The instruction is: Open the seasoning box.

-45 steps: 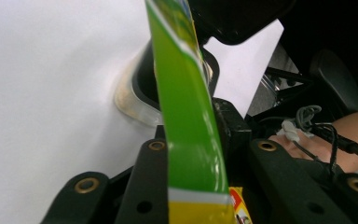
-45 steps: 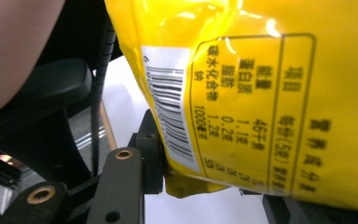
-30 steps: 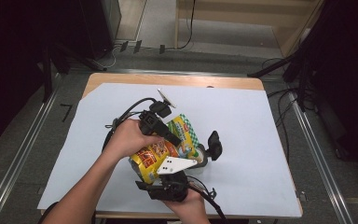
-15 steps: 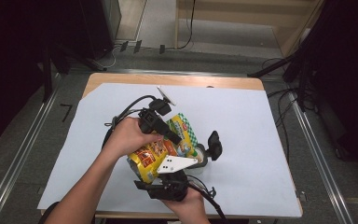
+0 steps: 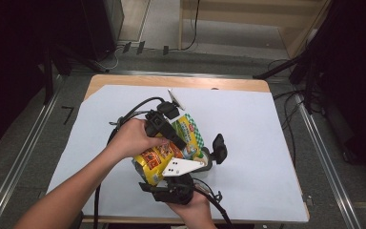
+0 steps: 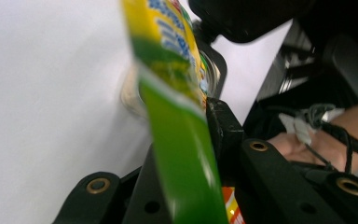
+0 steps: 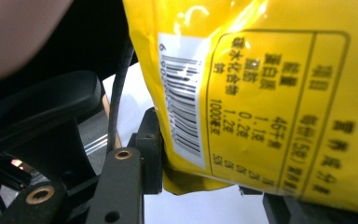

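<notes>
My left gripper [image 5: 175,139] comes in from the left in the high view. It is shut on a green and yellow snack pouch [image 5: 191,132]. The left gripper view shows that pouch [image 6: 177,116] edge-on between the black jaws of the left gripper [image 6: 186,168]. Coming up from the near edge, my right gripper [image 5: 167,168] is shut on a yellow and orange pouch [image 5: 155,160]. The barcode side of this yellow pouch [image 7: 270,102] sits between the right gripper's [image 7: 214,186] jaws. The two pouches overlap at the middle of the table.
A clear jar [image 5: 206,160] with a black piece [image 5: 218,148] beside it stands just right of the pouches, and the jar [image 6: 212,70] shows blurred behind the green pouch. A white sheet [image 5: 248,138] covers the wooden table. Cables trail from both grippers.
</notes>
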`<state>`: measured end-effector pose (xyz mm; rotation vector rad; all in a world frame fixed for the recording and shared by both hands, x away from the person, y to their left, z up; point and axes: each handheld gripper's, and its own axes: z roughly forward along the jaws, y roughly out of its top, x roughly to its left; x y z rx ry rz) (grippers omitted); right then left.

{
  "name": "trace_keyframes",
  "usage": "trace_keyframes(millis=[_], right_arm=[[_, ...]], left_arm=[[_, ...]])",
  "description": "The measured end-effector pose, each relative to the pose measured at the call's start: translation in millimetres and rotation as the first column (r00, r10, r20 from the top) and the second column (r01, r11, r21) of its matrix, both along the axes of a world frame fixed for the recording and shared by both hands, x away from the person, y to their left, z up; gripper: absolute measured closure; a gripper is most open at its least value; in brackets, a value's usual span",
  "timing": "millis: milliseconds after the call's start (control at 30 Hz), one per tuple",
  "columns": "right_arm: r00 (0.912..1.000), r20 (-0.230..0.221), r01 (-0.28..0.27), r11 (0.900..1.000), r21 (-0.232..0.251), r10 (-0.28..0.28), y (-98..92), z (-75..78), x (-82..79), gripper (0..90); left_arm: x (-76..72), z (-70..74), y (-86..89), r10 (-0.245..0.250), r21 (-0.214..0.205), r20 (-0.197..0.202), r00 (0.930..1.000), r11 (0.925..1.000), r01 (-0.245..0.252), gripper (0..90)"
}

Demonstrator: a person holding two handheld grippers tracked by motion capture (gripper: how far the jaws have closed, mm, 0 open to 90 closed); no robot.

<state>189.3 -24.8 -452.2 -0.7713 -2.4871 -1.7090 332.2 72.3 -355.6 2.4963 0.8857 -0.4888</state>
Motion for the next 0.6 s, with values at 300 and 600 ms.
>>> trace_keyframes(millis=[300, 600], right_arm=[[0.9996, -0.028, 0.003, 0.9997, 0.024, -0.002, -0.2, 0.7, 2.2, 60.4], [0.9999, 0.007, 0.008, 0.9999, -0.009, -0.007, 2.5, 3.2, -0.8, 58.7]], left_arm=[[10.3, -1.8, -11.2, 0.004, 0.082, -0.056, 0.9984, 0.9967, 0.0, 85.5], [15.2, -5.8, -15.3, 0.04, 0.134, -0.089, 0.9953, 0.9906, -0.028, 85.7]])
